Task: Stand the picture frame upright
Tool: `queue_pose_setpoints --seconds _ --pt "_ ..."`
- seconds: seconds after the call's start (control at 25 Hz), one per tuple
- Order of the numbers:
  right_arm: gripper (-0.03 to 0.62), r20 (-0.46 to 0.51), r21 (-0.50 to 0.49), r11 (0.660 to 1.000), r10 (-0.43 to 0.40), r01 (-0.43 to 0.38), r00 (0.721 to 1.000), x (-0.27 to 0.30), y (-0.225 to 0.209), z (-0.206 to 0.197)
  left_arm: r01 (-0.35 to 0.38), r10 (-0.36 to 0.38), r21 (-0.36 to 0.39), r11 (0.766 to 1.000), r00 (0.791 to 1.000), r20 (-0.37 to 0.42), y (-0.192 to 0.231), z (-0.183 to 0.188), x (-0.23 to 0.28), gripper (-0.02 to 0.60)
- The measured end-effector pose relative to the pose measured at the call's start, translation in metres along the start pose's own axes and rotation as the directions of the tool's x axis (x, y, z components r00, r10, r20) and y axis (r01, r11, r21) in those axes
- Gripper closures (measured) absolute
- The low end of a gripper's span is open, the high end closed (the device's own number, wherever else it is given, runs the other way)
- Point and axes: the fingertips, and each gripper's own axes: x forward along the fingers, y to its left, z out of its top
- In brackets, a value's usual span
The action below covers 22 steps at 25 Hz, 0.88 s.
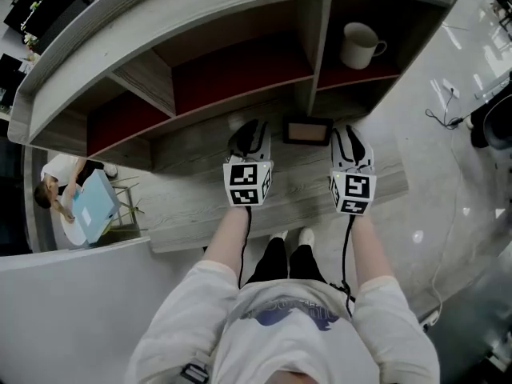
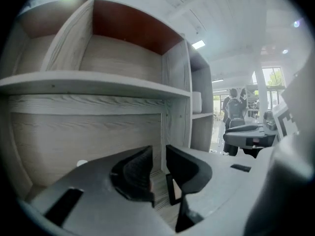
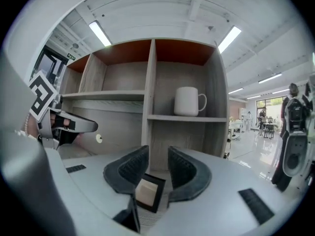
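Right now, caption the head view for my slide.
Left gripper and right gripper, both open, hover over the desk either side of the frame; a mug stands on the shelf.

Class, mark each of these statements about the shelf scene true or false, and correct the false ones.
1. A white mug stands in the shelf's upper right compartment. True.
2. The right gripper is clamped on the picture frame. False: its jaws stand apart and the frame lies beyond them, untouched.
3. In the head view, the picture frame sits on the wooden surface between the two grippers. True.
4. The left gripper holds the mug. False: its jaws are apart and grip nothing.
5. The picture frame has a white border. False: the border is dark.
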Motion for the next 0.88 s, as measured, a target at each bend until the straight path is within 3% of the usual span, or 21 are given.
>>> queue_pose_setpoints --seconds 0.24,0.6,0.88 --pt "0.521 -0.069 -0.006 1.000 -0.021 0.020 0.997 -0.032 0.007 0.040 0.056 -0.057 0.035 0.998 0.998 0.034 -0.017 0.040 -0.036 0.495" --pt "0.573 0.003 0.053 0.997 -0.048 0.048 0.999 -0.076 0.023 0.081 0.081 -0.080 -0.012 0.997 0.996 0.049 -0.041 0.052 -0.074 0.497" --pt "0.595 0.058 0.044 0.999 -0.016 0.014 0.998 -0.095 0.031 0.097 0.090 -0.088 -0.018 0.996 0.990 0.109 -0.054 0.067 -0.095 0.574"
